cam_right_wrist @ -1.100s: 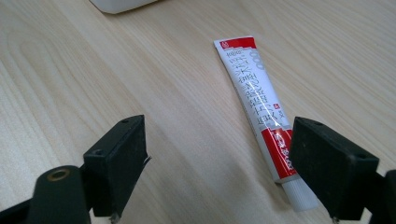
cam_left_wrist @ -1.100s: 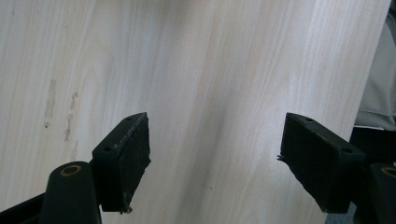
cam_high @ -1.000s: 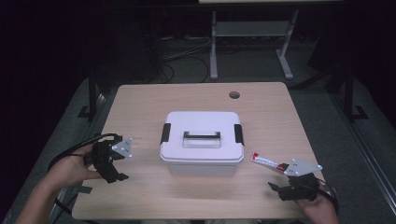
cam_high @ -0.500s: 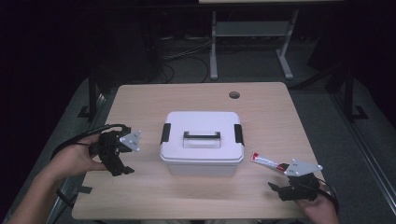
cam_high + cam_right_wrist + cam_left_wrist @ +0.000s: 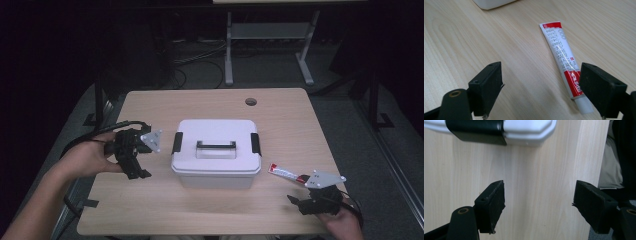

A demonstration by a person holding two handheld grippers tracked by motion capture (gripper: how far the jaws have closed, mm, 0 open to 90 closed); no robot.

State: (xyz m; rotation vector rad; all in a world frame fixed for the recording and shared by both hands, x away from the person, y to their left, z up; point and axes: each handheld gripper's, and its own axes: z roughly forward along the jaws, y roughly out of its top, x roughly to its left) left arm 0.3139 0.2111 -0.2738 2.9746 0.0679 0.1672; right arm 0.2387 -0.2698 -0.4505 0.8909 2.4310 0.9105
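A white lidded box [image 5: 216, 161] with black side latches and a black handle stands at the middle of the table. My left gripper [image 5: 141, 159] is just left of it, open and holding nothing. In the left gripper view the box's corner [image 5: 531, 132] and one latch [image 5: 475, 131] lie beyond the open left gripper [image 5: 540, 202]. A red and white tube [image 5: 285, 173] lies to the right of the box. My right gripper [image 5: 303, 196] sits just in front of the tube, open. In the right gripper view the tube [image 5: 561, 53] lies close to the right jaw of the right gripper [image 5: 539, 80], untouched.
The wooden table [image 5: 210, 107] has a round cable hole [image 5: 251, 102] at its far right. Its front edge [image 5: 602, 150] runs close by my left gripper. A metal stand [image 5: 270, 35] and cables lie on the floor beyond the table.
My left gripper has moved right, closer to the box's left side. The right gripper, the tube and the box have stayed put.
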